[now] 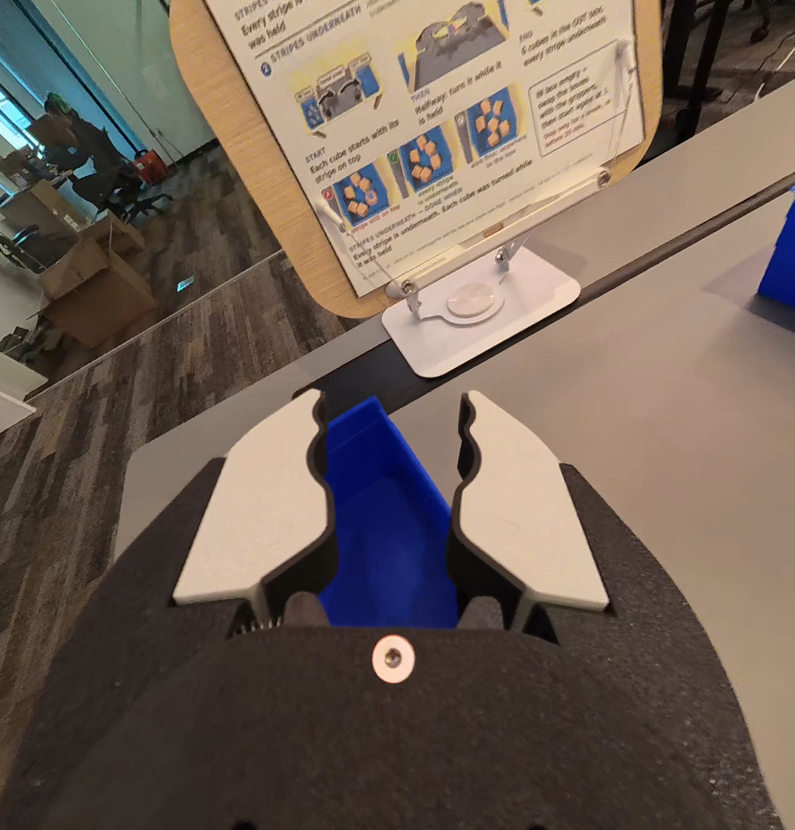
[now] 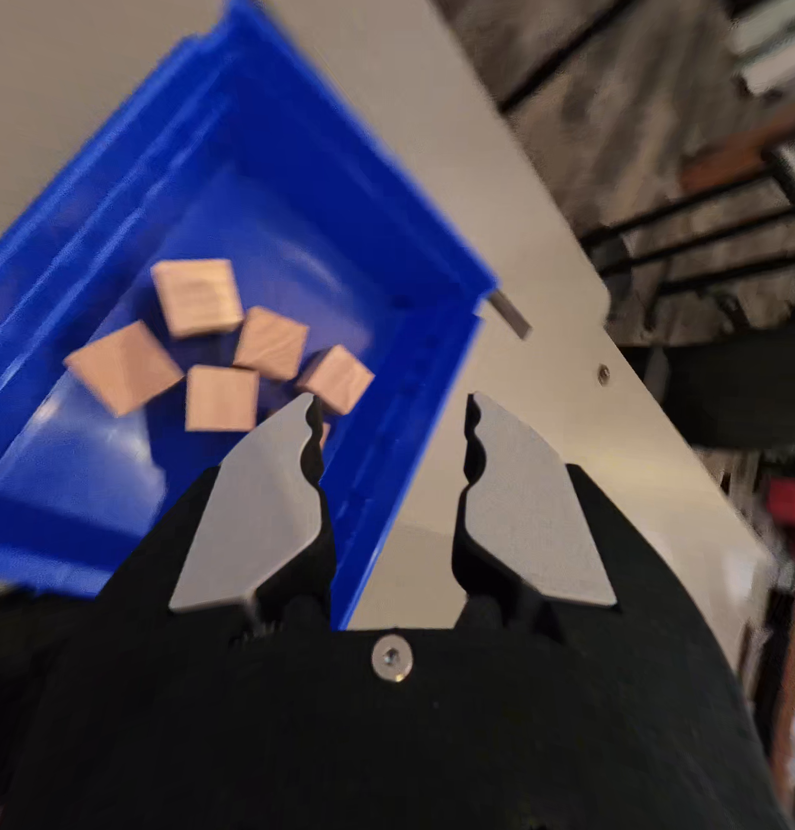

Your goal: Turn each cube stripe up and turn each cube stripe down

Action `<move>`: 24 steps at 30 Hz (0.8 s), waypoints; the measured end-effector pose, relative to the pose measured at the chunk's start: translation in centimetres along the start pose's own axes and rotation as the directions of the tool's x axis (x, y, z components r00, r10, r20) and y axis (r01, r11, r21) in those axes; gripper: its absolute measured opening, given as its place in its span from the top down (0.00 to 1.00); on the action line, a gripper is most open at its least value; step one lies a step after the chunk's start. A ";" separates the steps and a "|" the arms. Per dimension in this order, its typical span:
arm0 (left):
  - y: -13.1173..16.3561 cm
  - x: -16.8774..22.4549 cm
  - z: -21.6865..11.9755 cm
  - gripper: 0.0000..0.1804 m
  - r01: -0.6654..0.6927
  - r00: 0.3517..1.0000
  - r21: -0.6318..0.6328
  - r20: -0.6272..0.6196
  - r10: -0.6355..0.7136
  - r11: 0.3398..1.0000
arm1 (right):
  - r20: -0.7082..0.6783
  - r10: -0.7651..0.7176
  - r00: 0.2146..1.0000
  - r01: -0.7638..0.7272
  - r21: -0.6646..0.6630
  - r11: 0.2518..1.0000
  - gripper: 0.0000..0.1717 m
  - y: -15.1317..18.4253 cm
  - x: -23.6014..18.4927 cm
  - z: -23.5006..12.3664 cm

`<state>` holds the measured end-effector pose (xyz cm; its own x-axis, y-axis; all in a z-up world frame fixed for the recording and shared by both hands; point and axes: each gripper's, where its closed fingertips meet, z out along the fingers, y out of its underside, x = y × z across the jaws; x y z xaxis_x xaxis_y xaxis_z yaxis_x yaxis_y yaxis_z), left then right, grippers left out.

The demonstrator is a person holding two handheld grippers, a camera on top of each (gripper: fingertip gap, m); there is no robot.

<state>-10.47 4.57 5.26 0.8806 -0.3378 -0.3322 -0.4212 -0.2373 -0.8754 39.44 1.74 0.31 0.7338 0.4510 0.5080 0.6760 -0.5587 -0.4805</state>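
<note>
Cubes (image 2: 220, 395), small, pale, wooden-looking, lie loose inside the blue bin (image 2: 436, 404). I judge them light and rigid; grip opposite flat faces. Both tools gape wide, empty: right tool (image 2: 391, 399) over the bin's wall.

An open-plan office or lab floor is stretching out around me. A person (image 1: 79, 148) is sitting hunched in a wheeled office chair (image 1: 126, 193) by glass partitions (image 1: 9, 148), cardboard boxes (image 1: 90, 283) are piling up on the striped carpet (image 1: 72, 449), and an instruction sheet (image 1: 413, 134) is standing propped on a grey table (image 1: 633, 404).
</note>
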 end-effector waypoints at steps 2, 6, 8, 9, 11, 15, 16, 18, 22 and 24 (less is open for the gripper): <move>0.8 -0.7 -0.4 0.69 0.022 0.999 -0.053 -0.036 -0.024 0.998 | -0.049 0.171 0.984 -0.170 0.013 0.985 0.63 1.1 2.7 0.2; 2.8 -7.1 -2.9 0.67 0.140 0.990 -0.123 0.050 -0.134 0.983 | -0.060 0.367 0.928 -0.372 -0.092 0.924 0.61 5.6 4.8 2.5; 5.1 -10.9 -4.5 0.64 0.206 0.974 -0.180 0.137 -0.182 0.962 | 0.006 0.449 0.893 -0.444 -0.133 0.886 0.61 7.0 4.4 4.0; 6.7 -12.1 -5.2 0.64 0.250 0.964 -0.229 0.152 -0.219 0.941 | 0.036 0.489 0.872 -0.478 -0.155 0.864 0.61 7.5 4.2 4.7; 9.7 -12.9 -6.1 0.62 0.344 0.939 -0.319 0.108 -0.327 0.883 | 0.101 0.559 0.823 -0.530 -0.214 0.820 0.62 8.3 3.3 5.9; 12.7 -13.2 -6.9 0.66 0.471 0.858 -0.414 0.011 -0.513 0.779 | 0.188 0.618 0.763 -0.544 -0.330 0.772 0.66 9.6 1.1 7.7; 13.4 -13.6 -7.0 0.66 0.479 0.854 -0.431 0.030 -0.519 0.765 | 0.185 0.623 0.760 -0.537 -0.361 0.763 0.67 10.0 0.7 8.1; 15.2 -14.5 -7.1 0.63 0.463 0.872 -0.477 0.097 -0.479 0.747 | 0.214 0.636 0.741 -0.528 -0.399 0.750 0.68 10.2 -0.1 8.6; 18.0 -15.3 -7.2 0.63 0.447 0.888 -0.574 0.193 -0.417 0.686 | 0.304 0.667 0.681 -0.516 -0.447 0.731 0.94 9.2 -1.8 8.3; 18.8 -14.9 -6.8 0.62 0.443 0.886 -0.608 0.188 -0.423 0.658 | 0.276 0.645 0.713 -0.493 -0.457 0.740 0.95 9.3 -1.8 8.3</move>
<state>-32.99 -1.06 -3.87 0.9996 -0.0278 0.0102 -0.0187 -0.8601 -0.5098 44.93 1.53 -11.01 0.9775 0.1532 -0.1453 0.1079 -0.9539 -0.2800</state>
